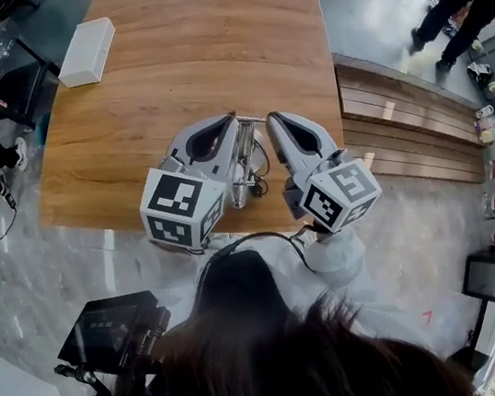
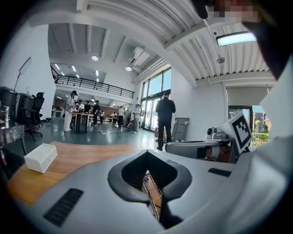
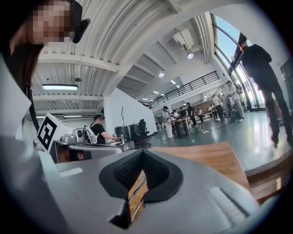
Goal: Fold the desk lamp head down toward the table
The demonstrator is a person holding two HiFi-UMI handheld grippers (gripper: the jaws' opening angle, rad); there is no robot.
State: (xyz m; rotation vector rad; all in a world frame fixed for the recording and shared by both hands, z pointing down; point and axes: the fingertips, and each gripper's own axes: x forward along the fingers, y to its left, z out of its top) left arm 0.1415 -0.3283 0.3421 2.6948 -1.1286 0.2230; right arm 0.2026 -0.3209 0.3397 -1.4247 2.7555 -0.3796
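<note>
Over the table (image 1: 205,50), left gripper (image 1: 228,123) and right gripper (image 1: 274,120), both pressed together, flank the desk lamp (image 1: 244,167).

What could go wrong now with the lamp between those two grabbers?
1. The desk lamp sits close to the wooden table's near edge, so a bump might tip it off.
2. The left hand-held gripper and right hand-held gripper are both shut on nothing, right beside the lamp's thin metal arms, so they might knock it rather than fold it.
</note>
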